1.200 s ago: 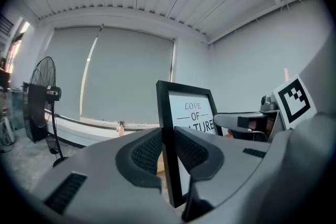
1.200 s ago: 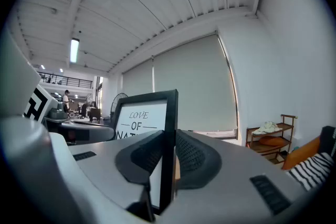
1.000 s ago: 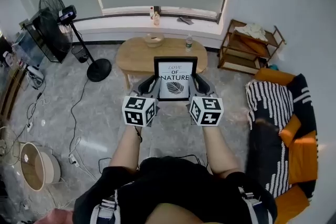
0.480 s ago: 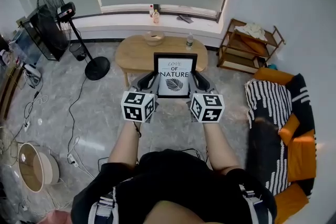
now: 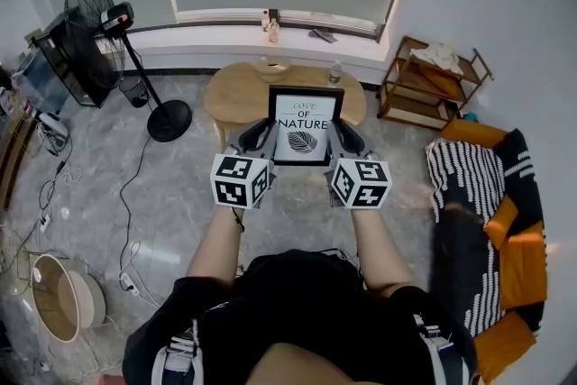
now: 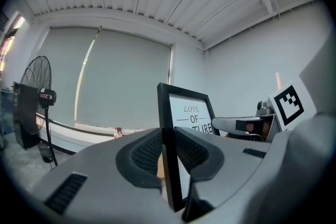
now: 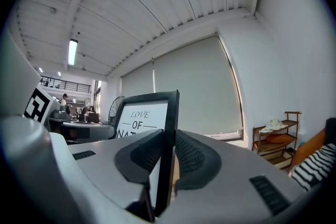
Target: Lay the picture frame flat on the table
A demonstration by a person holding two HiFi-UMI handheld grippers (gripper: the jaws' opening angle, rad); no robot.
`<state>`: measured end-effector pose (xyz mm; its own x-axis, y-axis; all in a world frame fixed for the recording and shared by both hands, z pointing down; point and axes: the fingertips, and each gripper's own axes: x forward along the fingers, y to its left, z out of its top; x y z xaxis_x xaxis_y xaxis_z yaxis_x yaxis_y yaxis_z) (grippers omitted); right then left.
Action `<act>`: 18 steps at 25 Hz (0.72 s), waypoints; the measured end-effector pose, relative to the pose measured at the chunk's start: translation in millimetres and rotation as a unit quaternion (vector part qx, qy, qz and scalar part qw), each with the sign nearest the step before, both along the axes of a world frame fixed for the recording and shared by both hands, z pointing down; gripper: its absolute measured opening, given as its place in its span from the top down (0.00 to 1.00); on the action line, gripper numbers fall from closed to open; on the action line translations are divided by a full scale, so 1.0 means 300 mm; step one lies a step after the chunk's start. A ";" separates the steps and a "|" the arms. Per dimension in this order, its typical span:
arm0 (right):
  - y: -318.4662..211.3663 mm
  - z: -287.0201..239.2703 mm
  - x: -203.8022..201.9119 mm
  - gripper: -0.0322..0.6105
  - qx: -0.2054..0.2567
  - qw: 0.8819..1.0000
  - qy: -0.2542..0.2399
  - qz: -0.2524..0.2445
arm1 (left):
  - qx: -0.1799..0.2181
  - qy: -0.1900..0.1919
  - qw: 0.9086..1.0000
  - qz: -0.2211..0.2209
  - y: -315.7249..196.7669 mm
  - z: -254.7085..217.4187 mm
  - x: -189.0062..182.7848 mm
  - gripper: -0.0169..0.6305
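Observation:
A black picture frame (image 5: pixel 305 125) with a white print reading "LOVE OF NATURE" hangs in the air, upright and facing me, in front of the oval wooden table (image 5: pixel 234 93). My left gripper (image 5: pixel 259 140) is shut on the frame's left edge (image 6: pixel 169 165). My right gripper (image 5: pixel 343 140) is shut on its right edge (image 7: pixel 167 160). In both gripper views the black border runs between the ribbed pads. The frame covers part of the table's near edge.
On the table stand a small bowl (image 5: pixel 272 68) and a clear bottle (image 5: pixel 334 74). A standing fan (image 5: pixel 104 32) is at the left, a wooden shelf (image 5: pixel 431 84) at the right, an orange sofa with a striped throw (image 5: pixel 487 194) further right. Cables cross the grey floor.
The frame and both grippers have stayed together and shifted slightly right and up in the head view. The table now appears a little nearer beneath the frame.

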<state>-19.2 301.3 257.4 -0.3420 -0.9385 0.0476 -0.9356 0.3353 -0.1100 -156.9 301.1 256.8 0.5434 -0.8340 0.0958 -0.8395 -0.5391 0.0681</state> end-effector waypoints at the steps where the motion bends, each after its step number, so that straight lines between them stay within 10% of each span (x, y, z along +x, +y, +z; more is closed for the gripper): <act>1: -0.010 0.001 -0.017 0.81 -0.001 1.000 0.001 0.000 | -0.001 0.001 1.000 0.001 -0.010 0.003 -0.017 0.84; 18: -0.416 0.096 -0.027 0.81 -0.018 0.999 -0.020 -0.020 | -0.013 -0.013 1.000 -0.013 -0.401 0.087 -0.027 0.84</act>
<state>-27.2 176.6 286.1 -0.3816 -0.9220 0.0661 -0.9161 0.3677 -0.1601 -165.1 180.9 282.8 0.5188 -0.8449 0.1303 -0.8547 -0.5156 0.0598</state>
